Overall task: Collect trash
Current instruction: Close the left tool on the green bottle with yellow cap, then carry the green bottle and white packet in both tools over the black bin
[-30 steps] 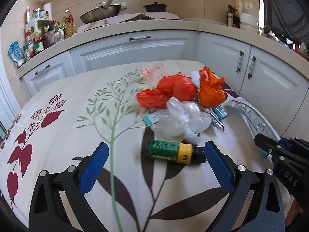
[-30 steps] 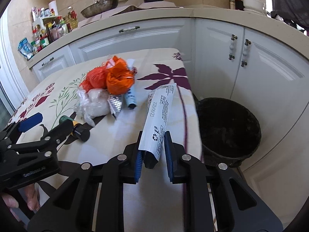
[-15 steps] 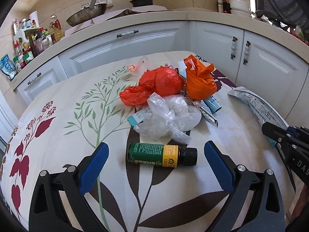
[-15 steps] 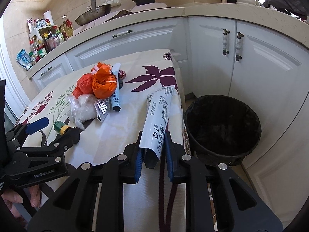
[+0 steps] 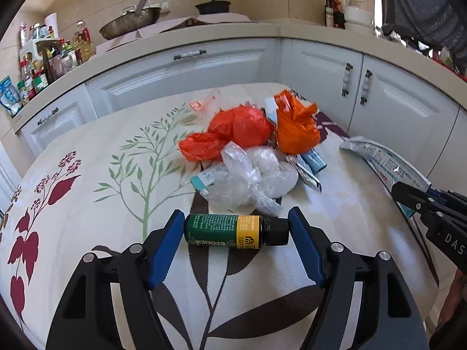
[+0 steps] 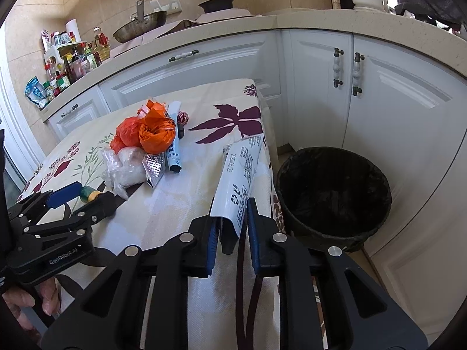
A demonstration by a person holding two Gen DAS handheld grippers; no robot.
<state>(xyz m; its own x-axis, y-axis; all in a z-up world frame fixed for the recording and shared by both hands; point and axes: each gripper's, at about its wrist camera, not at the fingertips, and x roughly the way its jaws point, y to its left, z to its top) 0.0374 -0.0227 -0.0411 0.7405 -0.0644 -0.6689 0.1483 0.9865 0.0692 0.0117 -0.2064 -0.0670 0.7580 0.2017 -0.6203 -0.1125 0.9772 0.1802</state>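
Observation:
A green and yellow bottle with a black cap lies on its side on the table. My left gripper has closed on its two ends. The bottle also shows in the right wrist view. My right gripper is shut on a white printed wrapper and holds it at the table's right edge. A black-lined trash bin stands on the floor to the right of the table. A trash pile lies mid-table: red bag, orange bag, clear bag.
The table has a floral cloth. White cabinets and a counter with a wok, a pot and condiment bottles run behind. A blister pack and a blue-white tube lie by the pile.
My left gripper moved forward and its jaws closed onto the ends of the bottle. My right gripper carried the wrapper right, toward the bin.

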